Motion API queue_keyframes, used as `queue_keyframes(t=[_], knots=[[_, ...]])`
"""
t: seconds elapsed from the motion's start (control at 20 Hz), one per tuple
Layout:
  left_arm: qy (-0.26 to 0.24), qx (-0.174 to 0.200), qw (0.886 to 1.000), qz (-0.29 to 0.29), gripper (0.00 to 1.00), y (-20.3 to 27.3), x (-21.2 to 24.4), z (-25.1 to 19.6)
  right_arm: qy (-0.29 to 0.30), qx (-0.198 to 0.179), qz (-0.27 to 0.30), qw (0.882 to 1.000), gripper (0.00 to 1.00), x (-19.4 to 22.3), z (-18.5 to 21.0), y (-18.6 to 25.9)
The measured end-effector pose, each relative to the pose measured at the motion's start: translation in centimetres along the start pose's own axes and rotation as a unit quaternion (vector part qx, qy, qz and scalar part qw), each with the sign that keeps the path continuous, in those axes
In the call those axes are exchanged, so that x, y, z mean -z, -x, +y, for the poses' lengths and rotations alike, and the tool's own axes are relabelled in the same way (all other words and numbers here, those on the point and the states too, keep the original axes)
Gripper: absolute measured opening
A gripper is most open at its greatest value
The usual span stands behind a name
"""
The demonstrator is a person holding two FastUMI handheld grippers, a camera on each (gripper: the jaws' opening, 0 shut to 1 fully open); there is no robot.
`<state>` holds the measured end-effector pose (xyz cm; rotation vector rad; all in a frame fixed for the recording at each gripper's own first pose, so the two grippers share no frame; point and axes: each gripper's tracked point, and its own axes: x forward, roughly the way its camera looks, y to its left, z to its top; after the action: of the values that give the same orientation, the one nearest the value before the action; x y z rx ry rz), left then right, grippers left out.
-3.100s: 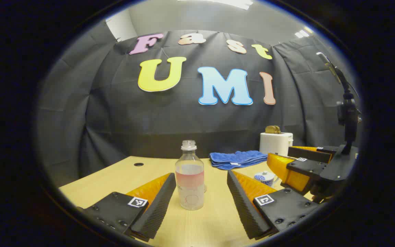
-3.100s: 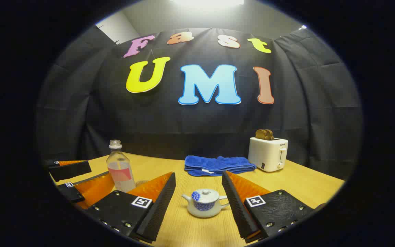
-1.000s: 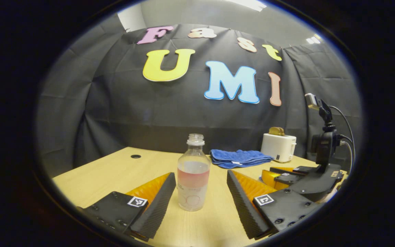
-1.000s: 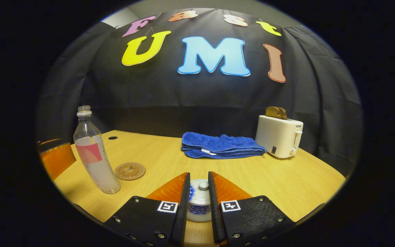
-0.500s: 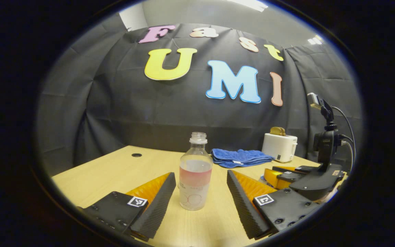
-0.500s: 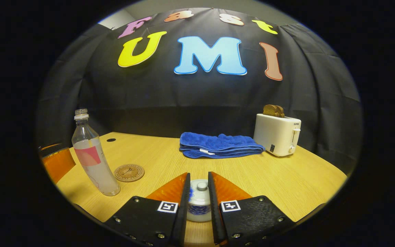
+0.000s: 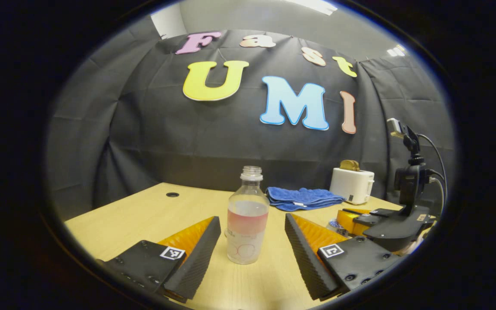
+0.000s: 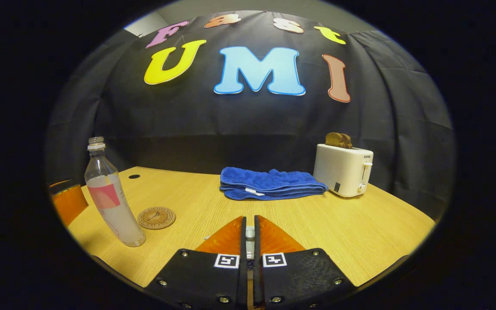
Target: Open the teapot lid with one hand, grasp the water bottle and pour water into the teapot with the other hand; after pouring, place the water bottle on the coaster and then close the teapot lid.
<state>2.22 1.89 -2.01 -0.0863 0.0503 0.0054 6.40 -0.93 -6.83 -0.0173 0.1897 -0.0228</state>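
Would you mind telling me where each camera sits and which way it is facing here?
Left gripper view: rides the open left gripper, facing the water bottle; the right gripper shows at right.
Right gripper view: rides the right gripper, closed on the teapot lid, facing the towel.
Shared: bottle, towel, toaster, table.

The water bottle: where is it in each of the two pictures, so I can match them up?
Left gripper view: the water bottle stands at centre, between that tool's spread fingers.
Right gripper view: the water bottle stands at far left, beside the coaster.
Shared landmark: the blue towel behind it.
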Motion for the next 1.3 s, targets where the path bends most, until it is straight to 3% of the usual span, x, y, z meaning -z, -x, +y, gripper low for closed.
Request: queue_keyframes(t=[0.85, 1.15, 1.2, 1.3], knots=[[-0.028, -0.014, 0.998, 0.056, 1.00, -4.1, 4.2, 0.6, -0.003, 0.022, -0.080, 0.997, 0.05, -4.5, -2.7, 2.7], [-0.059, -0.029, 0.996, 0.067, 1.00, -5.7, 4.9, 1.4, -0.033, 0.037, -0.067, 0.996, 0.05, -3.6, -5.6, 3.1], [-0.067, -0.030, 0.995, 0.068, 0.93, -6.0, 4.7, 1.3, -0.040, 0.041, -0.064, 0.996, 0.05, -3.2, -6.3, 3.3], [-0.081, -0.030, 0.994, 0.071, 0.91, -6.4, 4.8, 1.1, -0.050, 0.049, -0.054, 0.996, 0.05, -2.4, -7.6, 3.4]])
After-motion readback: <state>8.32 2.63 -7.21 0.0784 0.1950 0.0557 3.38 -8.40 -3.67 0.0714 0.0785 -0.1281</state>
